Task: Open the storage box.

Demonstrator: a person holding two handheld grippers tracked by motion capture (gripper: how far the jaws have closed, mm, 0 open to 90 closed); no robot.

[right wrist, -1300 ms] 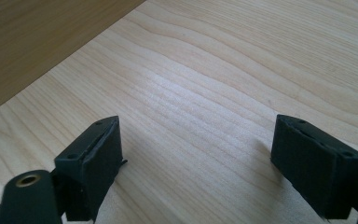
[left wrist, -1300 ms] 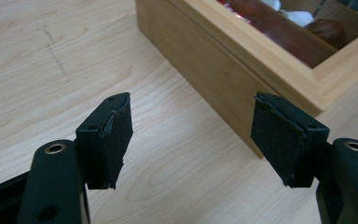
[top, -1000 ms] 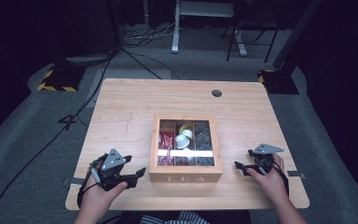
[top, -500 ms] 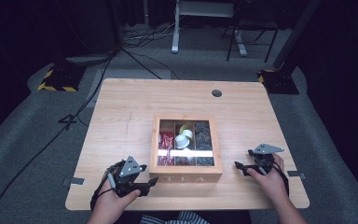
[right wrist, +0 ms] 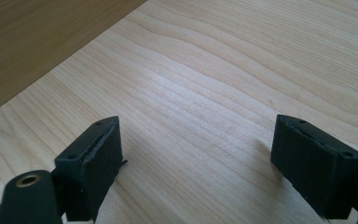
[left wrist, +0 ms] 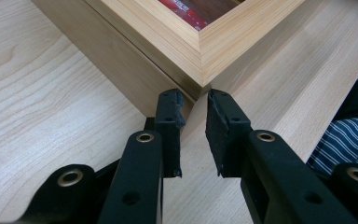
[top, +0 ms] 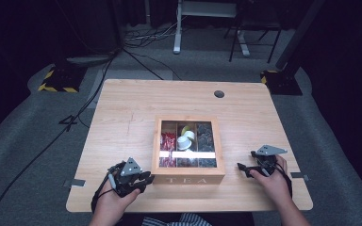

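Note:
A wooden tea box (top: 188, 179) marked TEA stands at the table's near middle, with a glass-paned lid over red packets (top: 168, 141), a white piece (top: 185, 140) and dark packets (top: 206, 136). My left gripper (top: 148, 178) lies on the table against the box's front left corner. In the left gripper view its jaws (left wrist: 193, 98) have just been closing to a narrow slit with nothing between them, and the box corner (left wrist: 200, 60) stands right at their tips. My right gripper (top: 245, 161) rests right of the box, its jaws (right wrist: 198, 123) wide open over bare wood.
The table (top: 136, 108) has a round cable hole (top: 219, 93) at the back right. The box's side wall (right wrist: 37, 37) rises at the upper left of the right gripper view. A striped sleeve (left wrist: 349, 140) and the table's near edge lie close behind my left gripper.
My left hand has moved right, up to the box's front left corner, and its jaws have closed from wide apart to a narrow slit. The right hand has stayed put.

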